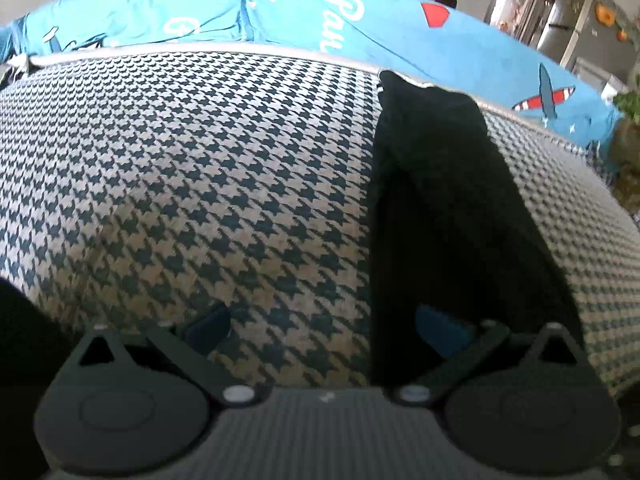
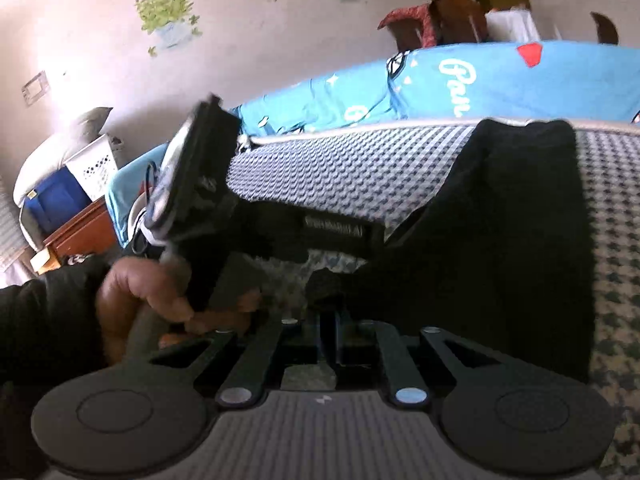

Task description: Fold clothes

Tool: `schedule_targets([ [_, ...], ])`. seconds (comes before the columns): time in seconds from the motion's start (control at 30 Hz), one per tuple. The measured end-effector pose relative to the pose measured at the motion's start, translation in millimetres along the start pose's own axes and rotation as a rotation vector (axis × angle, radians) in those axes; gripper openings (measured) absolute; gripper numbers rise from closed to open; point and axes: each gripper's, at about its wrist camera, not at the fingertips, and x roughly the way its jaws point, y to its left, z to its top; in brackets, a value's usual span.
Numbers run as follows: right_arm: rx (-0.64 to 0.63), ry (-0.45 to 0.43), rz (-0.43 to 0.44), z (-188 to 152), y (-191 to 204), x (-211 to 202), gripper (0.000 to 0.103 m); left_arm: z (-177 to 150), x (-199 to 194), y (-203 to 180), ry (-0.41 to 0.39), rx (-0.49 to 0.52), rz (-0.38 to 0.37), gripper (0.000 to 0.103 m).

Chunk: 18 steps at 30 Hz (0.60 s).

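Left wrist view, from left to right. The houndstooth cover [image 1: 200, 168] fills most of the field, a blue-black and cream weave over a padded surface edged with pale piping at its far side. Beyond the piping lies a bright blue printed sheet [image 1: 304, 12] with white lettering and a red patch. Low in the frame the left claw [image 1: 324, 326] stands spread wide, its left blue pad over the houndstooth and its right blue pad over the dark cloth; nothing lies between the pads. Right of centre the black garment [image 1: 452, 216] runs as a long band from the near edge to the far piping. At the far right, blurred furniture and a plant are visible.

Right wrist view, from left to right. A pale wall with leaf decals stands at the far left, with a white basket [image 2: 94, 164] and a blue box on a wooden stand below it. A person's hand [image 2: 136, 300], emerging from a black sleeve, grips the handle of the left claw's device, which reaches across the cover towards the garment. At the bottom centre the right claw [image 2: 330, 336] is pressed together; dark cloth lies at its tips, but whether it pinches the cloth cannot be told. The black garment occupies the right centre, lying on the houndstooth cover.
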Motion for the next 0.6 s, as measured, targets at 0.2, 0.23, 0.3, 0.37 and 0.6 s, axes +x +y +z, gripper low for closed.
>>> schedule_targets([
  [0.2, -0.005, 0.041, 0.011, -3.6, -0.2, 10.4, 0.009, 0.1, -9.0, 7.8, -0.02, -0.035, -0.028, 0.103],
  [0.23, -0.007, 0.05, 0.011, -4.0, -0.7, 12.8, 0.009, 0.4, -9.4, 8.9, -0.022, -0.039, -0.027, 0.103],
  [0.3, -0.016, 0.064, 0.021, -6.3, 0.7, 16.3, 0.009, 0.9, -10.3, 11.1, -0.026, -0.048, -0.025, 0.103],
  [0.37, -0.026, 0.078, 0.03, -8.7, 2.1, 19.8, 0.009, 0.8, -11.2, 12.8, -0.029, -0.054, -0.026, 0.103],
  [0.6, -0.02, 0.125, 0.052, -14.8, 0.3, 31.2, 0.008, -1.4, -11.9, 8.2, -0.047, -0.027, -0.033, 0.103],
])
